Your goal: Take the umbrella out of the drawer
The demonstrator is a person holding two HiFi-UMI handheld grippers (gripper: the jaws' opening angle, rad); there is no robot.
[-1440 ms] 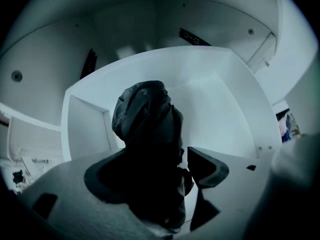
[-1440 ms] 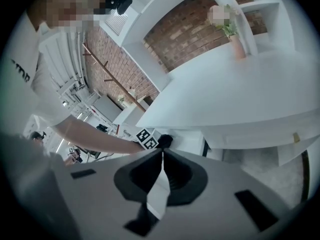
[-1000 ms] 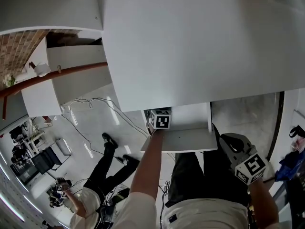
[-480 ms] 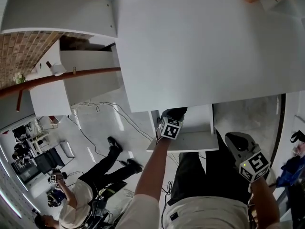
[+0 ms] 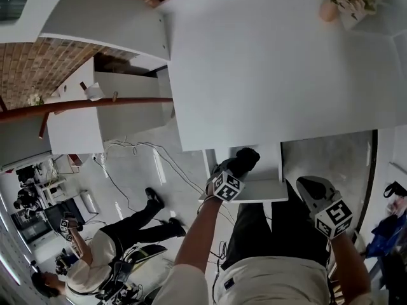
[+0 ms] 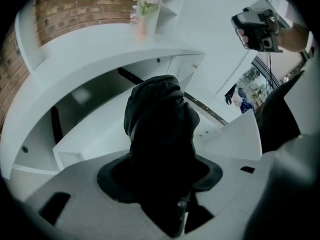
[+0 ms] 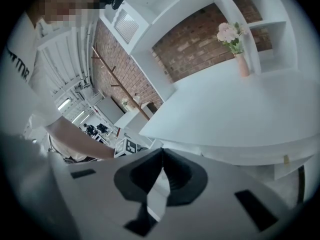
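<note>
the left gripper (image 5: 235,172), its jaws having just been closing around the black folded umbrella (image 6: 157,119), is holding it just above the open drawer (image 5: 251,191). the soft fabric may be sliding through the grip and dropping back in. the right gripper (image 7: 162,154) is hovering to the right, pinched together on nothing.

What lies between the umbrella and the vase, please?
Only bare white desktop: the head view shows nothing standing on it between the umbrella and the vase, and the left gripper view agrees.
</note>
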